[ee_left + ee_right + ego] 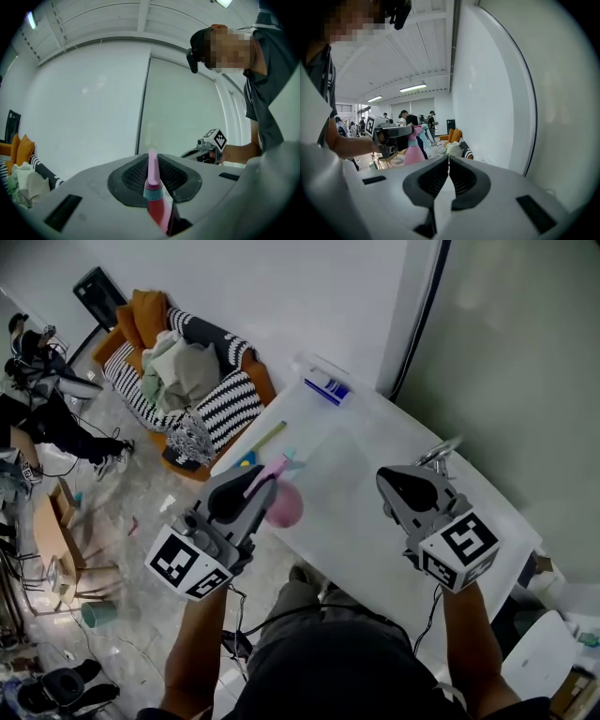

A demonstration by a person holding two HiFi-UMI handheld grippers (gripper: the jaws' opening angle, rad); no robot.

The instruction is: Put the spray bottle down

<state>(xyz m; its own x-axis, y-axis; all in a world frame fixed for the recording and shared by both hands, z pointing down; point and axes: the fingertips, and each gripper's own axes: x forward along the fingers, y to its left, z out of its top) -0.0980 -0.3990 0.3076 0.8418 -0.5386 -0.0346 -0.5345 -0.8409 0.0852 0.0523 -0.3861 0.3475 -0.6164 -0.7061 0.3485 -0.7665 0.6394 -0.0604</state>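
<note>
Spray bottle [284, 505] hangs over the white table [375, 456] edge, clamped in the left gripper [242, 491]; right gripper [403, 486], above the table, is closed on nothing.

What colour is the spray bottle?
The spray bottle is pink; the right gripper view shows it best.

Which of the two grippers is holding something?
The left gripper: its jaws clamp the pink spray bottle. The right gripper is shut on nothing.

Spray bottle [284, 505]: one, pink
Grippers: two, the left gripper [258, 486] and the right gripper [398, 484]
Marker cubes: two, left cube [192, 563] and right cube [461, 549]
Table [356, 484]: one, white
Sofa [230, 404]: one, striped
</note>
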